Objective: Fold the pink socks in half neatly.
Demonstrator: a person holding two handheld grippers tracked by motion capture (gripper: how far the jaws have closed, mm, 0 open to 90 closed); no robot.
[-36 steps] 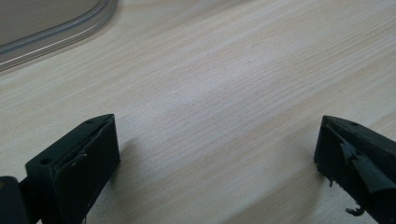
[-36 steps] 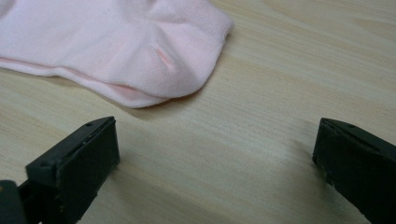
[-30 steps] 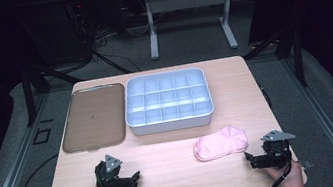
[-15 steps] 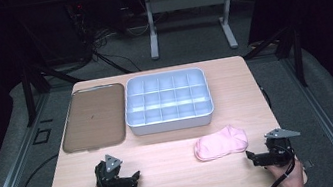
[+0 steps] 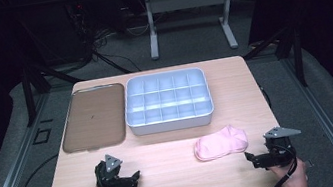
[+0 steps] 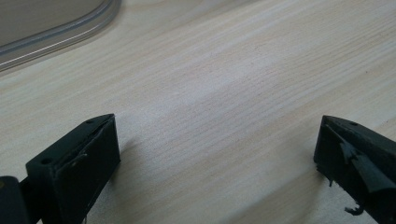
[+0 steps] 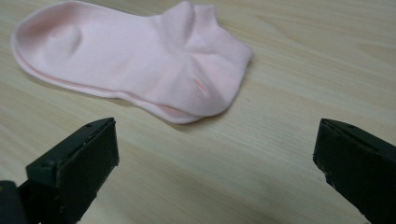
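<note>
Spanning most of the high view, the pale wooden table [image 5: 169, 184] stood on a grey floor in a dark room, with black cables trailing behind it and the white legs of a second table [image 5: 188, 19] farther back. Taking the compartment bin [image 5: 168, 101] as the landmark: this light blue-grey tray, divided into a grid of small cells that looked bare, sat at the far middle of the tabletop. Just beside the bin, on its left, lay a brown flat tray [image 5: 91, 117] with rounded corners and a raised rim. Nearer the person than the bin, off its right front corner, lay a pink sock [image 5: 220, 142]. It was a short ankle sock, flattened on the wood, with a ribbed texture, a rounded toe and a small fold at the heel and cuff end; in the right gripper view it lay just beyond the jaws.

Well in front of the bin's left corner, the left gripper [image 5: 130, 179] rested low over bare wood in the person's hand, its jaws spread wide with nothing between them. In front of the bin's right side, just beside the sock but apart from it, the right gripper [image 5: 252, 157] was likewise held with its jaws spread wide.
</note>
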